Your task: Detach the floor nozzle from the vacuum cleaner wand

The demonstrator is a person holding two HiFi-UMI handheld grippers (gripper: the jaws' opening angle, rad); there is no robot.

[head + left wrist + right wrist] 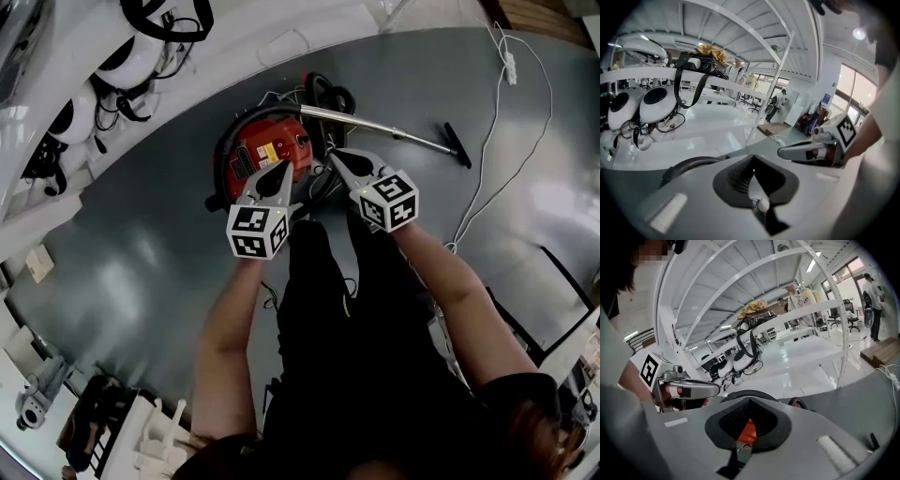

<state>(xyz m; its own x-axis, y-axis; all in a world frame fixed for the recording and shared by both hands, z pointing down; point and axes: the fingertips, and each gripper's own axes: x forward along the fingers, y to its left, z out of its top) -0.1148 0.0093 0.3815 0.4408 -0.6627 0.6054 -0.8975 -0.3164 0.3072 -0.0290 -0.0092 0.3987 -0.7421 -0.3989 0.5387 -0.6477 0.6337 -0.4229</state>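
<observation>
Seen from above, a person stands on a grey floor (169, 234) over a red vacuum cleaner (267, 150). Its shiny metal wand (375, 125) lies flat, running out to the right and ending in a small black floor nozzle (457, 145) — well apart from both hands. The left gripper (279, 171) and right gripper (339, 159) hang side by side above the vacuum cleaner, jaws clenched on nothing. The wand looks rigid and slick, the nozzle light plastic — probably best to pin the tube near the joint and pull at the nozzle's neck.
</observation>
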